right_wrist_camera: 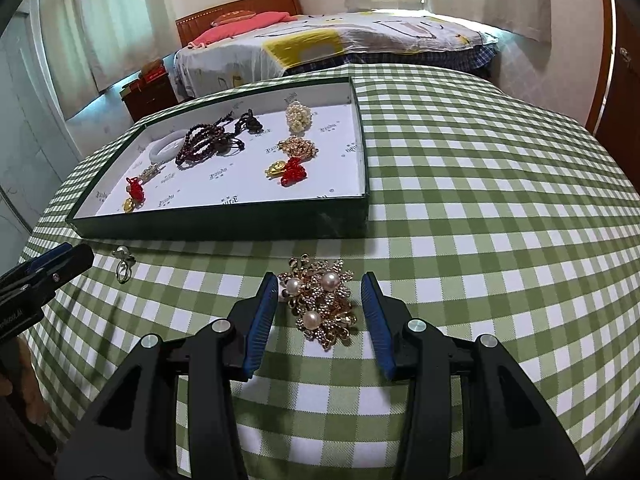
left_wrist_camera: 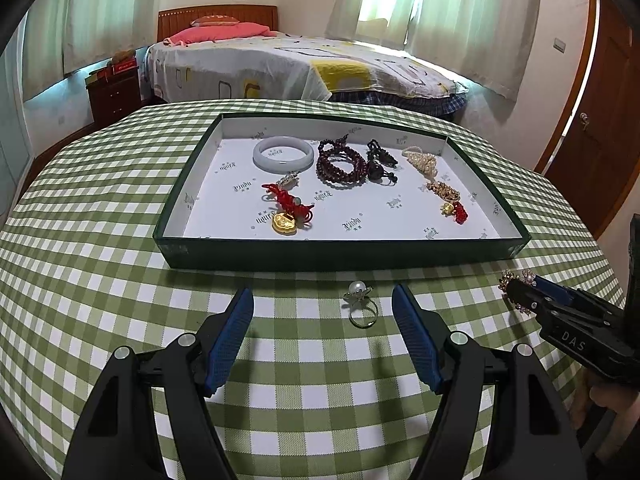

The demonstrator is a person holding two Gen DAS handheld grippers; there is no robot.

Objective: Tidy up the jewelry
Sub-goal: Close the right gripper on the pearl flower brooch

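Right wrist view has the right gripper (right_wrist_camera: 320,300) spread wide with the gold pearl brooch (right_wrist_camera: 322,300) lying on the checked tablecloth (right_wrist_camera: 480,240) right between its fingers, not squeezed yet, long side running away from the camera. Left gripper (left_wrist_camera: 322,312) is open too, straddling the pearl ring (left_wrist_camera: 360,304). Both pieces sit just in front of the green tray (right_wrist_camera: 224,222), so each hand's got its own pickup, looks like.

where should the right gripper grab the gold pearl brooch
Across its narrower middle, from above. The brooch lies flat on the tablecloth, between the open right gripper fingers, so closing on its left and right edges should hold it, I judge.
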